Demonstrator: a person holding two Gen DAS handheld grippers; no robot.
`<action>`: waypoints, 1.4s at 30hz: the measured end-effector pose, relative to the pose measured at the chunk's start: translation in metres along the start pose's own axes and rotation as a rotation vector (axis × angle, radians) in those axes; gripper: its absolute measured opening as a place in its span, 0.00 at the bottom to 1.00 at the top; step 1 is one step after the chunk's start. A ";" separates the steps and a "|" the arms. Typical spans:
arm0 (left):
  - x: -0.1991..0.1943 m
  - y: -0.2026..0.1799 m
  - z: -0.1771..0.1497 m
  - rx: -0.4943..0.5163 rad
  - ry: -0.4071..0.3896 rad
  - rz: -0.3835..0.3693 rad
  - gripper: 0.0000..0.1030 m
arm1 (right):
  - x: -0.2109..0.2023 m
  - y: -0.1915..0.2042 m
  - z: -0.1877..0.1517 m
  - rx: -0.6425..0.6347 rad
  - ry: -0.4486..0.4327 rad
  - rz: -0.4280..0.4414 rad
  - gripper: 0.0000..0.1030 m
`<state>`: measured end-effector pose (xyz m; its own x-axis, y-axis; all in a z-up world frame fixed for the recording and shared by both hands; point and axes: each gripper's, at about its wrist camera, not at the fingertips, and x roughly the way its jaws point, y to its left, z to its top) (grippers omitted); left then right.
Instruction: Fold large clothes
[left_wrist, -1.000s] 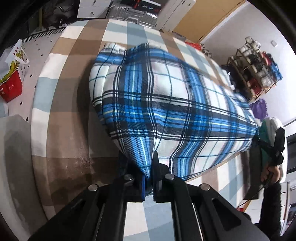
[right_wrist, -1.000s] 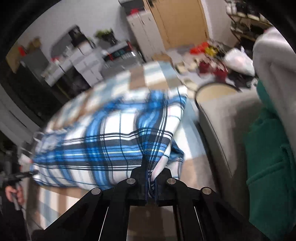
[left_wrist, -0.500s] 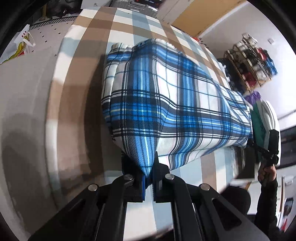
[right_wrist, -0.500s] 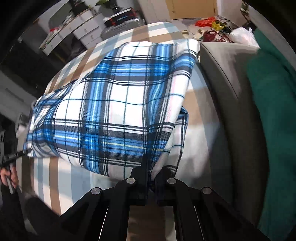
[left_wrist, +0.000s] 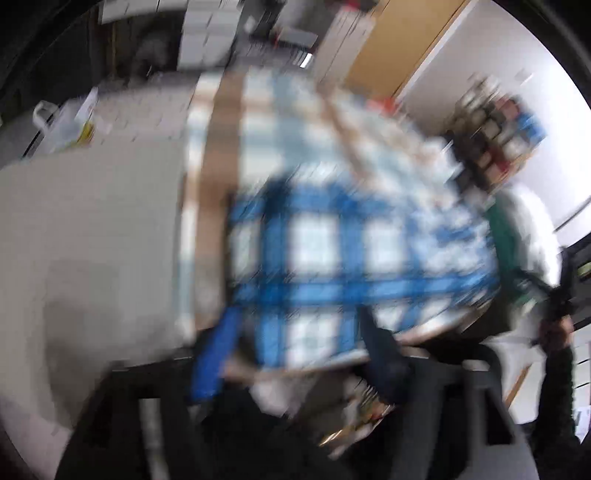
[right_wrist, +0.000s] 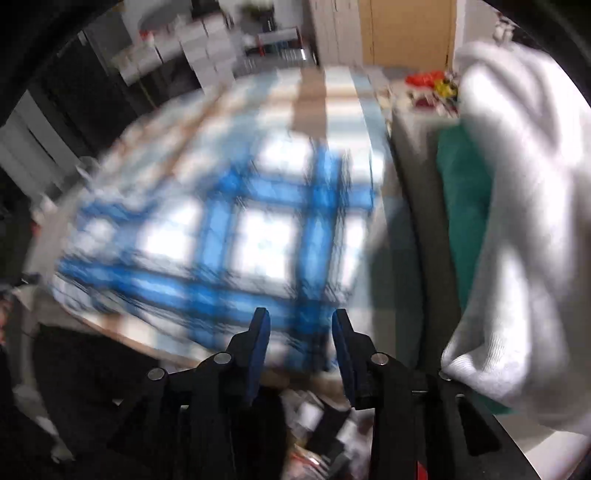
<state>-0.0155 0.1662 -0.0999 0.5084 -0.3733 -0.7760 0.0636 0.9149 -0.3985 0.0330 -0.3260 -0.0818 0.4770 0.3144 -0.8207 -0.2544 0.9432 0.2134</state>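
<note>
The blue and white plaid garment lies folded on the checked tabletop; both views are blurred by motion. My left gripper hovers over its near edge with jaws opening. Its blue-padded fingers stand wide apart and press on nothing. In the right wrist view the same garment fills the middle. My right gripper hangs above its near corner, jaws opening, fingertips apart and clear of the cloth.
A grey padded surface borders the table. A green garment and a white garment lie heaped on the grey surface. A cluttered shelf stands by the wall. A person's hand shows at the right edge.
Both grippers have let go of the plaid garment's corners and opened. Both have drawn back and upward, leaving the garment lying folded on the table.
</note>
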 end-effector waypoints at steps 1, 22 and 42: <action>-0.004 -0.009 0.006 0.019 -0.042 -0.029 0.80 | -0.009 0.008 0.009 -0.039 -0.048 -0.004 0.60; 0.104 -0.011 0.033 -0.032 -0.029 -0.224 0.79 | 0.140 0.063 0.089 -0.289 0.208 -0.003 0.03; 0.109 -0.021 0.012 0.032 0.000 0.010 0.79 | 0.104 0.111 0.113 -0.367 -0.035 -0.014 0.80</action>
<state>0.0492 0.1083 -0.1700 0.5092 -0.3645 -0.7797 0.0859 0.9229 -0.3753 0.1496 -0.1767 -0.0840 0.5094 0.3107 -0.8025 -0.5295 0.8483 -0.0078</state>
